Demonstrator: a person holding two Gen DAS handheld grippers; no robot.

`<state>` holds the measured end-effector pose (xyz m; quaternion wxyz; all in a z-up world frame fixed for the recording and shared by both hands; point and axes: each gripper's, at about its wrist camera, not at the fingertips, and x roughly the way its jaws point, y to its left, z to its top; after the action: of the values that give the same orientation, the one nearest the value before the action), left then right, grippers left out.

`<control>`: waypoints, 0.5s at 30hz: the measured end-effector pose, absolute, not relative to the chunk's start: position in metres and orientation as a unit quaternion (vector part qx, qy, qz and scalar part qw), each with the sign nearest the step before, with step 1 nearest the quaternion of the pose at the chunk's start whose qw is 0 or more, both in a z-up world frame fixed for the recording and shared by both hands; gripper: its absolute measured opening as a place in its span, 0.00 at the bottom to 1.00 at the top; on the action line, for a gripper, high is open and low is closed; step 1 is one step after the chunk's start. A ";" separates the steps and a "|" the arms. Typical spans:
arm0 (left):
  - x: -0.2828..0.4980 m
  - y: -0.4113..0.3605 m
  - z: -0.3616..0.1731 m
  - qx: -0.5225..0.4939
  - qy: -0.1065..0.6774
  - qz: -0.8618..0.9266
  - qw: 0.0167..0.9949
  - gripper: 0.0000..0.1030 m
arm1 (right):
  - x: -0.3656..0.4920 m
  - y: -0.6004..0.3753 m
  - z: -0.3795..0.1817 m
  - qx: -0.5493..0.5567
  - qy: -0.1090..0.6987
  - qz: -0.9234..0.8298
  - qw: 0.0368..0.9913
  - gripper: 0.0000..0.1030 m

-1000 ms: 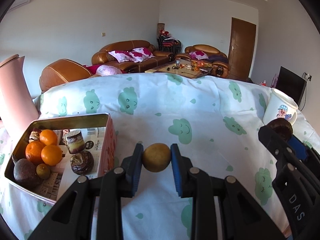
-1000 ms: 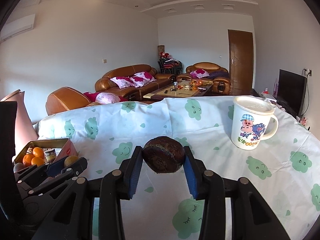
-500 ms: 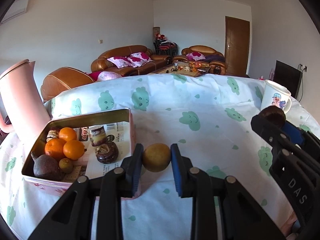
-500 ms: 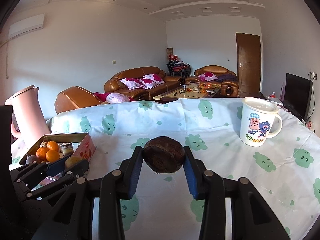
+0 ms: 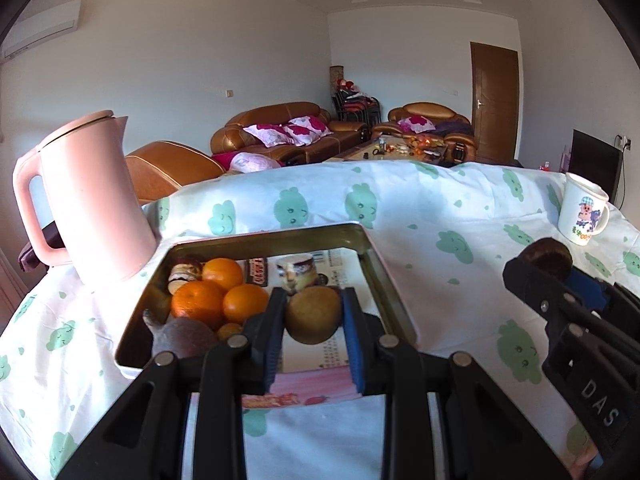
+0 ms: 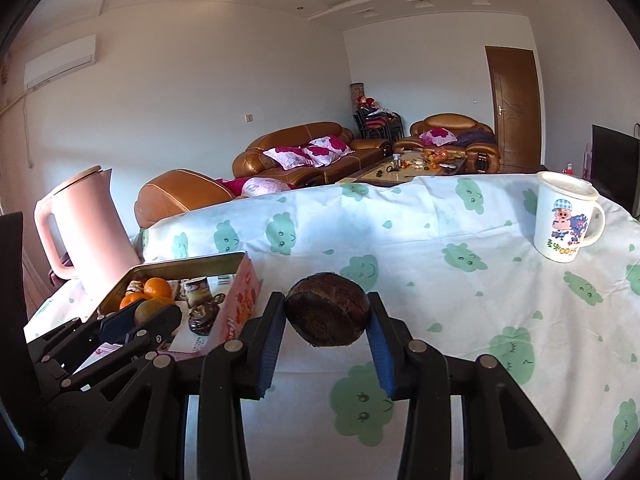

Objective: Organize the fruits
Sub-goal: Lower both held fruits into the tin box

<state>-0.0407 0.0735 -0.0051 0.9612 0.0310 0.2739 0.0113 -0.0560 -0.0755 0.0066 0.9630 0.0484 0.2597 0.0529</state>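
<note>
My left gripper (image 5: 314,314) is shut on a yellow-brown round fruit (image 5: 313,314) and holds it over the front part of an open metal tin (image 5: 370,244). The tin holds three oranges (image 5: 222,294), a dark purple fruit (image 5: 182,338) and wrapped snacks (image 5: 296,272). My right gripper (image 6: 327,314) is shut on a dark brown rough-skinned fruit (image 6: 327,310) and holds it above the tablecloth, right of the tin (image 6: 240,300). The right gripper also shows in the left wrist view (image 5: 548,264), and the left gripper shows in the right wrist view (image 6: 148,312).
A pink kettle (image 5: 88,200) stands just behind the tin's left corner. A white cartoon mug (image 6: 566,216) stands at the table's far right. The table has a white cloth with green cloud prints (image 6: 460,280). Sofas and a coffee table are beyond it.
My left gripper has moved left and forward with the yellow-brown fruit, from over the cloth to above the tin. My right gripper has followed leftward, still holding the dark fruit.
</note>
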 end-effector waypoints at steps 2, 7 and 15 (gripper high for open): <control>-0.037 0.087 -0.004 0.027 0.273 0.024 0.961 0.28 | -0.052 -0.062 0.006 0.043 0.262 0.065 0.962 0.41; -0.029 0.120 -0.002 0.018 0.271 0.054 0.961 0.28 | -0.042 -0.028 0.006 0.033 0.257 0.093 0.961 0.41; -0.012 0.157 -0.004 0.008 0.276 0.091 0.957 0.28 | -0.012 0.028 0.003 -0.004 0.260 0.107 0.960 0.41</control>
<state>-0.0122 0.1570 -0.0036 0.9569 0.0079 0.2757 0.0910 -0.0120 0.0283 0.0031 0.9595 -0.0036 0.2604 0.1070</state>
